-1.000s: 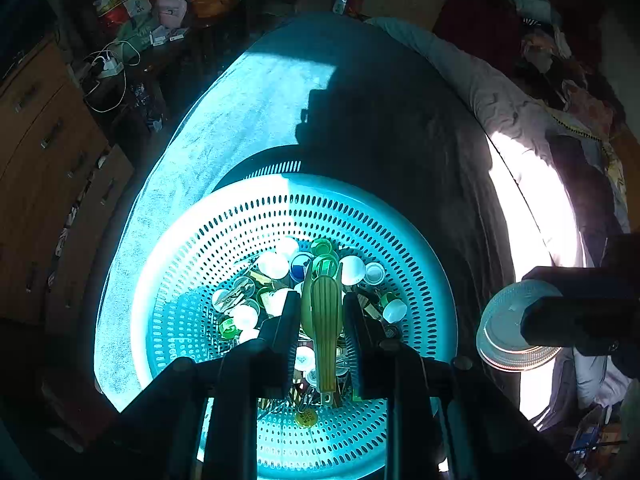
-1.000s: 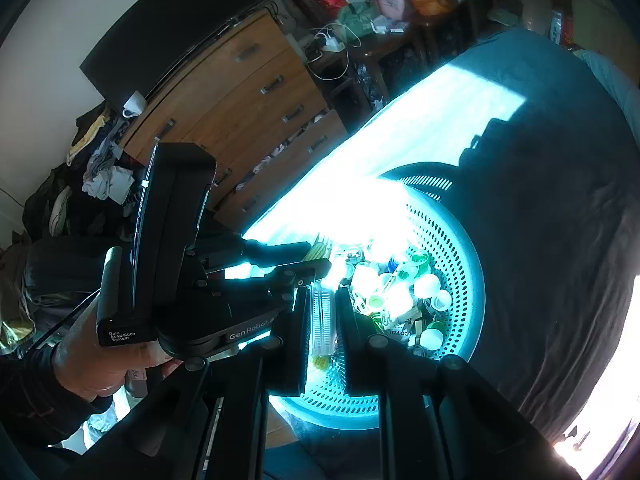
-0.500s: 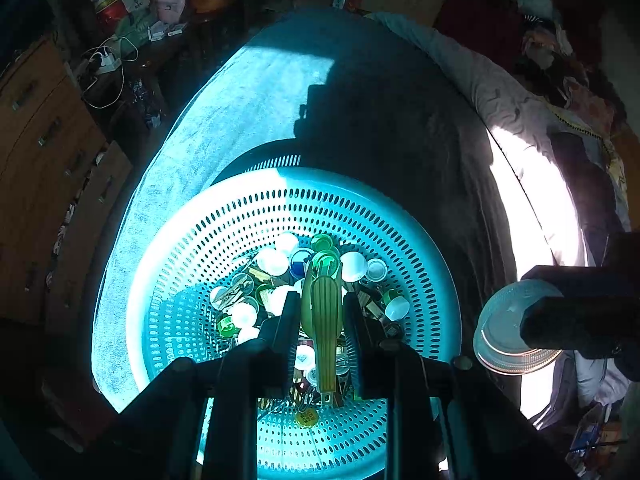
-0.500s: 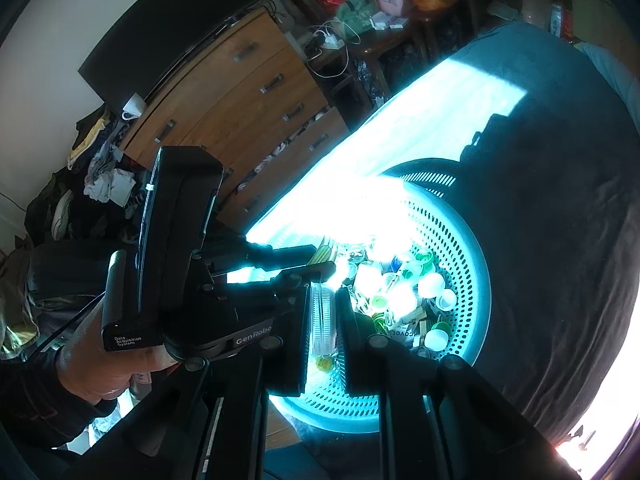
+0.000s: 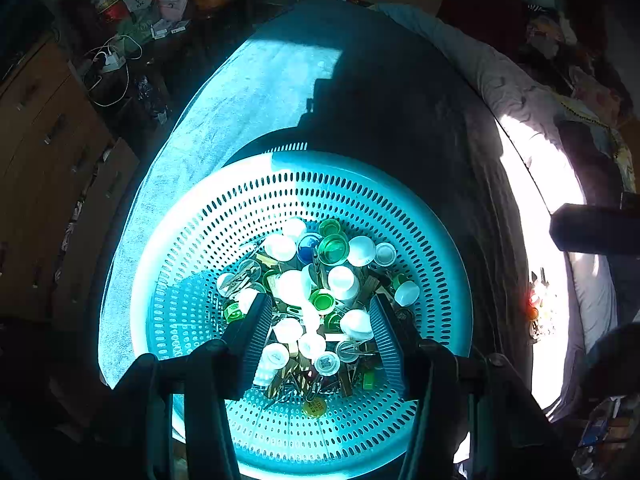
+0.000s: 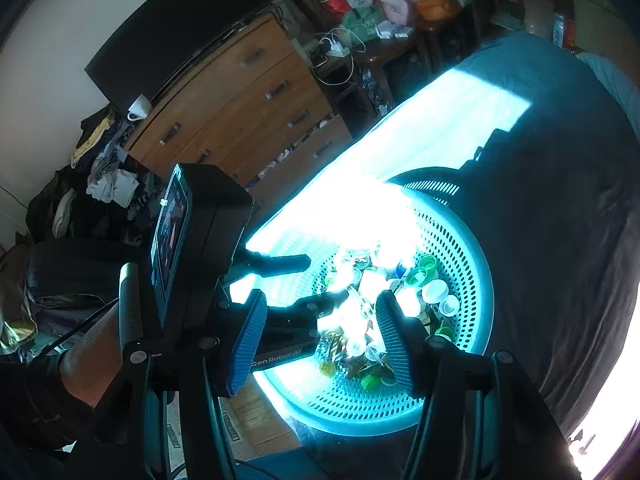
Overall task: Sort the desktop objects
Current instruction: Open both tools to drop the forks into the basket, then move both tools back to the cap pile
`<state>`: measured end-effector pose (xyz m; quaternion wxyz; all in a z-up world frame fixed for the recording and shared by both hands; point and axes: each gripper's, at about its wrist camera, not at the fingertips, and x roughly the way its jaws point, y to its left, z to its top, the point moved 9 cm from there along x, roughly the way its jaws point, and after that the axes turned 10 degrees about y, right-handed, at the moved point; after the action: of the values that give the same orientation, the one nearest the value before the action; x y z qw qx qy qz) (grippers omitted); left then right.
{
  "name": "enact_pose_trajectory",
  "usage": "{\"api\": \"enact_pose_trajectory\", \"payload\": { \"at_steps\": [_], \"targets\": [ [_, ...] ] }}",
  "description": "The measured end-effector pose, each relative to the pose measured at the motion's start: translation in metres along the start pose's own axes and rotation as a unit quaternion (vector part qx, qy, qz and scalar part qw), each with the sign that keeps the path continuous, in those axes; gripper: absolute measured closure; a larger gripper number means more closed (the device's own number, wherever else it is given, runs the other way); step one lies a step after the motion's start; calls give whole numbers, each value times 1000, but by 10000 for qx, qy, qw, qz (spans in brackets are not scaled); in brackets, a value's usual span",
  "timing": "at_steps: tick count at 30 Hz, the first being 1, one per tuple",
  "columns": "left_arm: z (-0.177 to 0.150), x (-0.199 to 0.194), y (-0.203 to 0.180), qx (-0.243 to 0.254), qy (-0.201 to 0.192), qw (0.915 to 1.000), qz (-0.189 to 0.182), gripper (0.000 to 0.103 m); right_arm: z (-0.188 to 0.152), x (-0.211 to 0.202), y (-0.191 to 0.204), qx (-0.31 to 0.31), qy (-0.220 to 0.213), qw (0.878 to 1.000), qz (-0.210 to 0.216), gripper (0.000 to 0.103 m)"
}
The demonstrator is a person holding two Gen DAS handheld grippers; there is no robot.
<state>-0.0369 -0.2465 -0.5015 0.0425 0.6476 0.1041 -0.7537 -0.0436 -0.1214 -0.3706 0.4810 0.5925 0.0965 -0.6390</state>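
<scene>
A round teal perforated basket (image 5: 440, 248) sits on a dark cloth-covered table and holds a pile of white, green and blue bottle caps (image 5: 320, 280), clips and small bits. My left gripper (image 5: 318, 320) is open and empty, its jaws spread wide just above the pile. My right gripper (image 6: 320, 320) is also open and empty, above the basket's (image 6: 476, 280) near-left side, with the left gripper's body (image 6: 192, 260) in front of it. The caps (image 6: 400, 300) are partly washed out by sunlight.
A wooden chest of drawers (image 6: 240, 92) stands left of the table. A cluttered side table with cables (image 5: 120, 48) is at the back. Bedding (image 5: 540, 140) lies along the right. A cardboard box (image 6: 248, 420) sits under the basket's near edge.
Both grippers have opened. The left let go of a green and yellow object it held; the right let go of a thin clear item. The white plates at the right are out of view.
</scene>
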Motion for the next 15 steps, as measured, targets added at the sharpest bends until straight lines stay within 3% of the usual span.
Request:
{"api": "enact_pose_trajectory", "payload": {
  "at_steps": [5,8,11,15],
  "targets": [
    [-6,-4,-8,54,-34,10000,22,51,-7,-14,-6,83,-243,9997,-28,43],
    [-8,-7,-34,346,-60,9994,-14,51,-27,-26,-18,218,-407,9989,-41,40],
    [-14,-3,-89,942,-40,9955,-55,51,-69,-38,-50,613,-531,9966,-123,37],
    [-36,22,-192,1853,210,9821,-265,51,-160,-49,-119,1502,-507,9871,-243,30]
  ]
}}
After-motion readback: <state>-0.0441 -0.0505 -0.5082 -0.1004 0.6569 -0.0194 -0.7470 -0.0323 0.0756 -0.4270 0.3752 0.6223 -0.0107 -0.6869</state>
